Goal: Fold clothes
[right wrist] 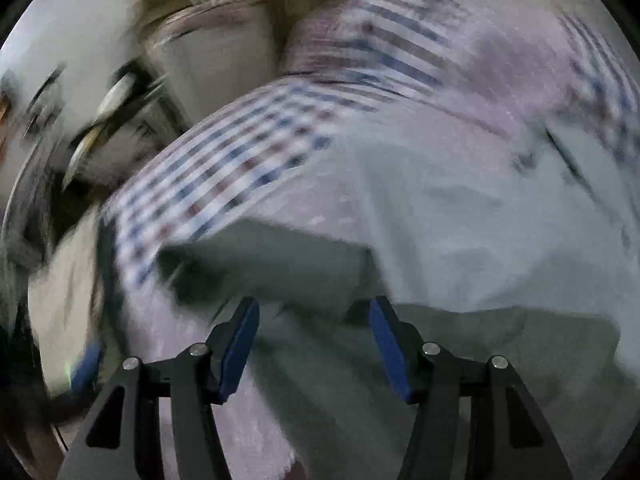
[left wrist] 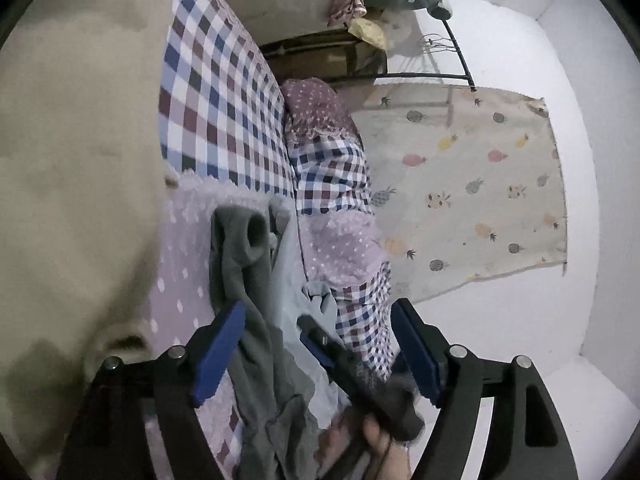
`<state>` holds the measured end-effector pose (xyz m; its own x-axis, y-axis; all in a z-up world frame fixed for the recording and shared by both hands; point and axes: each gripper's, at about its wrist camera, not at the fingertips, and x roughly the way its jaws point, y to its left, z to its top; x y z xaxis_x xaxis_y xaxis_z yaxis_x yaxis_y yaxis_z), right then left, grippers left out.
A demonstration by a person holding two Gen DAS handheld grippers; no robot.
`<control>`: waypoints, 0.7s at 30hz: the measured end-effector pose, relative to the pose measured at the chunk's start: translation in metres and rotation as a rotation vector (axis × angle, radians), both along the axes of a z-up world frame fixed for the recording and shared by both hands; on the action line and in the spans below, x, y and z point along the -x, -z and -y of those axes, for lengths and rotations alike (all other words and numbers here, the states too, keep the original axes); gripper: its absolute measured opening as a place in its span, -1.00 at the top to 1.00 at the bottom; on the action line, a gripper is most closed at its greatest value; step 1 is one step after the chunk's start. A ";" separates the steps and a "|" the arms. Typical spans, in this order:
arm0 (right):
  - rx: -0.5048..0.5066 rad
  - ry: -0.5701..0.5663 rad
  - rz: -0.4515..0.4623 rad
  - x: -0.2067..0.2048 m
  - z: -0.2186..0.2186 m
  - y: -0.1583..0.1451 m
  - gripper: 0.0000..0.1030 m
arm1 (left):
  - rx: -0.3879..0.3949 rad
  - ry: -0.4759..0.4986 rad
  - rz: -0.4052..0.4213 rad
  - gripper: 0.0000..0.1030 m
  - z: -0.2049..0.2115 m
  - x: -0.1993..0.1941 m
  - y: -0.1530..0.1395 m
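- The left gripper [left wrist: 320, 344], blue-padded and spread wide, is hanging over the crumpled grey-green knit garment [left wrist: 244, 280]; the cloth is brushing one pad, so a hasty close risks pinching one loose layer.
- The right gripper [right wrist: 314, 344], also spread, is hovering above that garment on the bed; its view is smeared, so it could grab wrongly.
- The other tool's dark finger [left wrist: 320, 336] is crossing between the left pads; they could collide.
- The pale blue cloth [left wrist: 292, 276] beneath, lying on the checked and dotted lilac bedspread [left wrist: 224, 120], could get caught too.
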<state>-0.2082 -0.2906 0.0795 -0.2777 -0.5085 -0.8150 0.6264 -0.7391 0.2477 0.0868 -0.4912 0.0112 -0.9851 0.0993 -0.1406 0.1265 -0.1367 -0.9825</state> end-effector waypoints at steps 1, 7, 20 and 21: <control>0.008 0.029 0.048 0.010 0.003 0.008 -0.19 | -0.007 0.006 0.006 -0.55 0.005 -0.002 0.002; -0.010 0.059 0.189 0.046 0.040 0.048 -0.19 | -0.101 0.022 -0.031 -0.55 0.029 -0.013 0.019; -0.015 -0.198 -0.563 -0.061 0.093 -0.160 0.98 | 0.059 0.140 0.085 -0.55 0.022 0.004 0.007; 0.006 -0.189 -0.621 -0.071 0.080 -0.189 0.98 | 0.086 0.160 0.106 -0.55 0.017 0.007 0.004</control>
<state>-0.1368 -0.3702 0.2682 -0.6017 -0.5990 -0.5284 0.7735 -0.6018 -0.1986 0.0795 -0.5085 0.0070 -0.9370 0.2366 -0.2568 0.1981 -0.2457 -0.9489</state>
